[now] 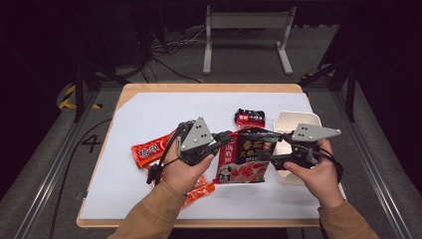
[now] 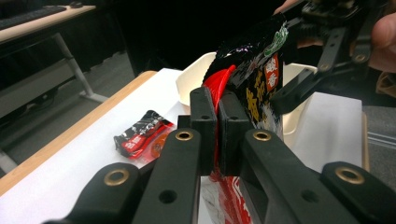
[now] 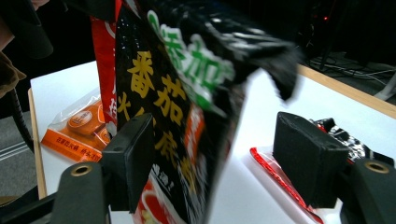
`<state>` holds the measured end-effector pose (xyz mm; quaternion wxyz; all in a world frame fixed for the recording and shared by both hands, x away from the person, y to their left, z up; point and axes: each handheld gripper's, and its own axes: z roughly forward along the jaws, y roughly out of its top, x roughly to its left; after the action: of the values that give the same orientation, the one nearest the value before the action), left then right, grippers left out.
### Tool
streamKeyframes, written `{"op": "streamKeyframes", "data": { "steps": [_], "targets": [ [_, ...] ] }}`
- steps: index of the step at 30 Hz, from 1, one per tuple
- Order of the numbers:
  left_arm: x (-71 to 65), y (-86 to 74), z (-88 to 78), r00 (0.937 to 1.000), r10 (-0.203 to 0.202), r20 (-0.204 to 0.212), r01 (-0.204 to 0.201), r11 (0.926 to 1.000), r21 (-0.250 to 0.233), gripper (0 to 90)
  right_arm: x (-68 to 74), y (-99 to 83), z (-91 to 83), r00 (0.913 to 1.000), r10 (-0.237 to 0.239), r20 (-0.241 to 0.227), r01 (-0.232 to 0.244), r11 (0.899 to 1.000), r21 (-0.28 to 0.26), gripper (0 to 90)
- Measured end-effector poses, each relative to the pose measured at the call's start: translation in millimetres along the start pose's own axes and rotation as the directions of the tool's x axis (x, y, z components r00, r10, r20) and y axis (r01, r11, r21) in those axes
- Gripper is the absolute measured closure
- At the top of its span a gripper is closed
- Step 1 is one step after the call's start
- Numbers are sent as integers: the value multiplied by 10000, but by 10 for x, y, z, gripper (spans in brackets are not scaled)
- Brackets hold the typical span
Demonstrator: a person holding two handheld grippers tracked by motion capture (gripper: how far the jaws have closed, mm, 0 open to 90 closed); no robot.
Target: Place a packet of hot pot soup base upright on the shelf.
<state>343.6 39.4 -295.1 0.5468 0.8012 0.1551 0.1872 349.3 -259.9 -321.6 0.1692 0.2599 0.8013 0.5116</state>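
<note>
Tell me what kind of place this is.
Probably a lab or studio set up for recording: a small wooden table under a white sheet stands alone in a dark room, with loose cables on the grey floor and metal rails beside it.

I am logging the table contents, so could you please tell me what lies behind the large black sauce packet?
Behind the large black sauce packet a small black-and-red packet lies on the white sheet. The packet covers the white container's near left edge.

Recording lab, dark curtained walls, floor cables (image 1: pixel 169 47), numbered rig table (image 1: pixel 199 88)
</note>
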Motion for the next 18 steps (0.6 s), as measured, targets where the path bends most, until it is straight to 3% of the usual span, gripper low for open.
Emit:
{"op": "streamKeyframes", "data": {
  "steps": [6, 9, 11, 18],
  "targets": [
    [-8, -7, 8, 9998, -155, 141, 155, 9999, -52, 873, 17, 36, 74, 9994, 70, -343, -68, 10000, 50, 356],
    [2, -21, 10, 9996, -228, 149, 228, 9997, 36, 872, 32, 76, 87, 9969, 114, -779, -88, 9994, 336, 545],
    [-1, -26, 10, 9993, -336, 132, 336, 9994, 19, 872, 38, 85, 92, 9967, 85, -807, -52, 9992, 402, 560],
    [46, -42, -27, 9978, -657, 123, 659, 9978, -112, 871, 31, 125, 86, 9927, -351, -1151, 415, 9977, 537, 750]
  ]
}}
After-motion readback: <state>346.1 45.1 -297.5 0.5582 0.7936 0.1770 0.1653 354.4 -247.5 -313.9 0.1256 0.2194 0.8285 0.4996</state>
